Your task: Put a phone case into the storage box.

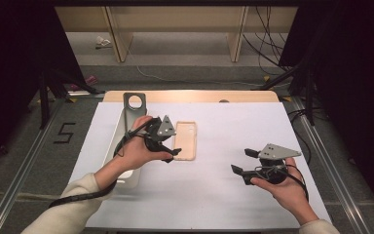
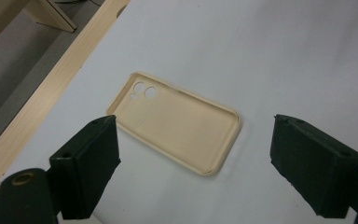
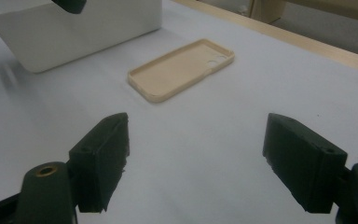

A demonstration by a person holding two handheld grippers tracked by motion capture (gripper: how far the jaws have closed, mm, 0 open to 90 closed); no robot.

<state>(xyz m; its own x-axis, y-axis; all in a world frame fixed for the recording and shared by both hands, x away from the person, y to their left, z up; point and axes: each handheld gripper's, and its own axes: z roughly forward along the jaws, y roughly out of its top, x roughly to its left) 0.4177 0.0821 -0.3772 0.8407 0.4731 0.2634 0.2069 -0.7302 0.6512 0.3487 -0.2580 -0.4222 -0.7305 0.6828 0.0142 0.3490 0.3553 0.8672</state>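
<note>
While the beige phone case (image 2: 175, 122) lies flat on the white worktop (image 2: 284, 56), the left tool (image 2: 193, 163) hovers just short of it, jaws wide, gripping nothing.

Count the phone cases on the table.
1. A beige phone case lies open side up on the white table, just ahead of the left gripper. Others might hide behind the hand.
</note>
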